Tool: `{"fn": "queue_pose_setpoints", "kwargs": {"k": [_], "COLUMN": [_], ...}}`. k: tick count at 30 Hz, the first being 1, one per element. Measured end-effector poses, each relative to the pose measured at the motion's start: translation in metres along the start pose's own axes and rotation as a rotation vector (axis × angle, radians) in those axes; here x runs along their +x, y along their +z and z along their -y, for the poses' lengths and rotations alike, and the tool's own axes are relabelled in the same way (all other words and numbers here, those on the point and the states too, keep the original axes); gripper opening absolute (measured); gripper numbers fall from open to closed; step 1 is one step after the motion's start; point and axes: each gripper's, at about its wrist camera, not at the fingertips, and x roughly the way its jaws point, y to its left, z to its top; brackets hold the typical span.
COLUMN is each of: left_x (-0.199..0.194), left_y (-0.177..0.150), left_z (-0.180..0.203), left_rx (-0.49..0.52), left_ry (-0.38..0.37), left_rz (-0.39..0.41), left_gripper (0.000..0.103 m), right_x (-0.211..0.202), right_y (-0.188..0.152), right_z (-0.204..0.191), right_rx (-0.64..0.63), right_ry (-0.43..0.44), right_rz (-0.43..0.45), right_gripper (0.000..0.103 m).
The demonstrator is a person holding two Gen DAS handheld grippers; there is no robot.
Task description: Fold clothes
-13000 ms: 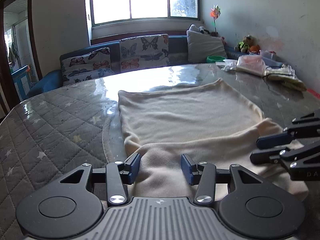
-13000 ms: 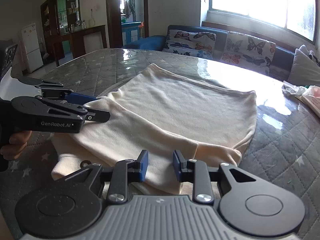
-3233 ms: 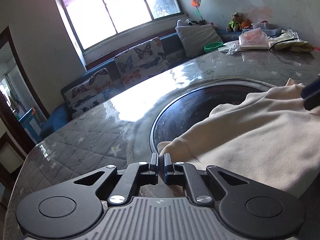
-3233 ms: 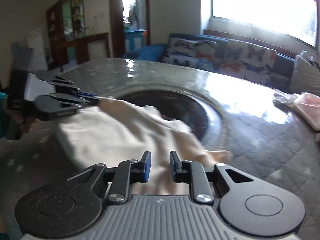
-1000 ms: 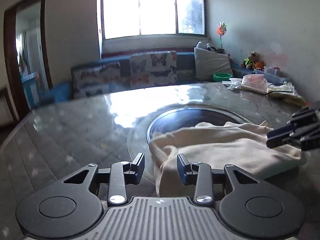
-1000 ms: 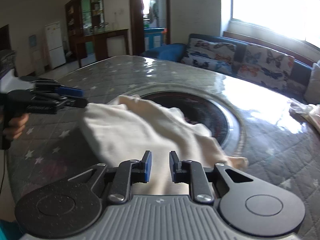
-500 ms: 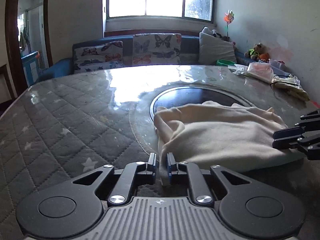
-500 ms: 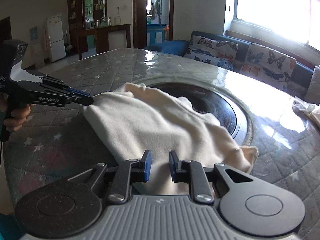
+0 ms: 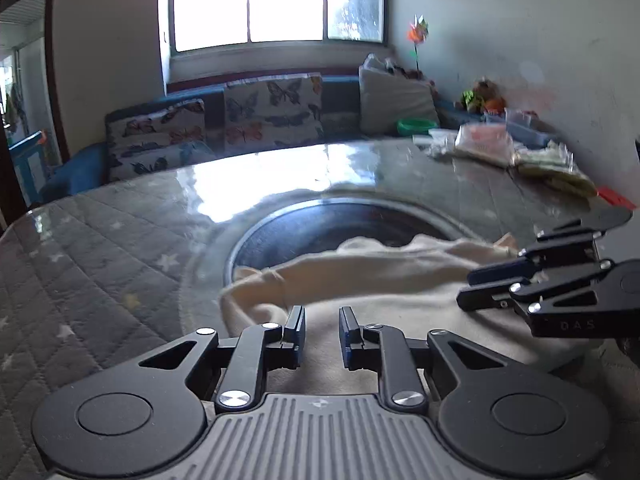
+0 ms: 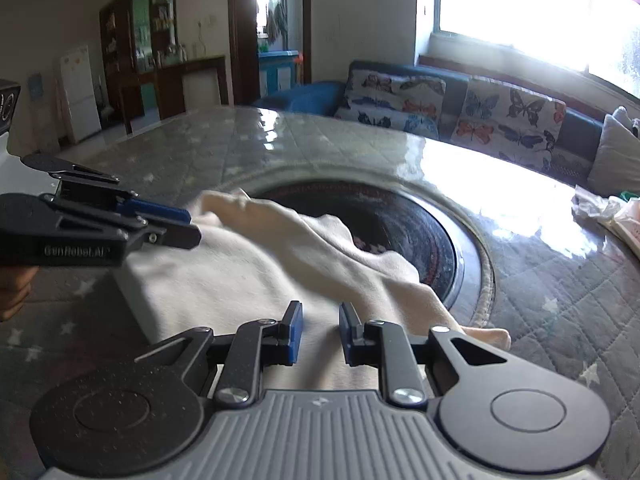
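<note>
Cloth [image 9: 400, 284] lies folded on the table [image 9: 100, 248], its far edge rumpled toward 12 o'clock. Left gripper [image 9: 319, 330] and right gripper [image 10: 319, 330] hover part open, empty. I'd flatten that edge before creasing.

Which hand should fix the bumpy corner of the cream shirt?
Probably the left hand-held gripper: open, with the bunched corner of the cream shirt just ahead. The right hand-held gripper sits over the opposite end.

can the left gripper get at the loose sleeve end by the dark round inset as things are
Probably yes. The left gripper is open above the cream garment, and the sleeve end lies just ahead to its left with nothing between. The right gripper is off to the other side.
</note>
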Motion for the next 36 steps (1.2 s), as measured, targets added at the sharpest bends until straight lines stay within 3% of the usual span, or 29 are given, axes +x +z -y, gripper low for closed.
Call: {"fn": "queue_pose_setpoints", "kwargs": {"k": [8, 15, 21, 23, 26, 31, 36], "left_x": [0.006, 0.026, 0.049, 0.047, 0.037, 0.009, -0.012], "left_y": [0.002, 0.023, 0.021, 0.019, 0.018, 0.016, 0.004], "left_z": [0.000, -0.006, -0.018, -0.018, -0.016, -0.004, 0.015], "left_rx": [-0.002, -0.012, -0.037, -0.031, -0.036, -0.026, -0.001], "left_ry": [-0.023, 0.012, 0.059, 0.065, 0.073, 0.053, 0.019], "left_rz": [-0.003, -0.008, -0.069, -0.060, -0.042, 0.012, 0.033], "left_gripper": [0.023, 0.025, 0.030, 0.034, 0.039, 0.044, 0.044], "right_x": [0.004, 0.027, 0.011, -0.001, -0.016, -0.030, -0.023], "right_y": [0.010, 0.015, 0.015, 0.013, 0.010, -0.001, -0.017], "right_z": [0.016, 0.023, 0.020, 0.012, -0.001, -0.033, -0.052], "right_rx": [0.058, 0.080, 0.077, 0.049, 0.011, -0.051, -0.106], "right_ry": [-0.030, -0.058, -0.051, -0.036, -0.013, 0.035, 0.024], "right_rz": [0.012, -0.030, -0.003, 0.011, 0.033, 0.071, 0.050], "right_gripper": [0.019, 0.019, 0.023, 0.025, 0.036, 0.037, 0.037]}}
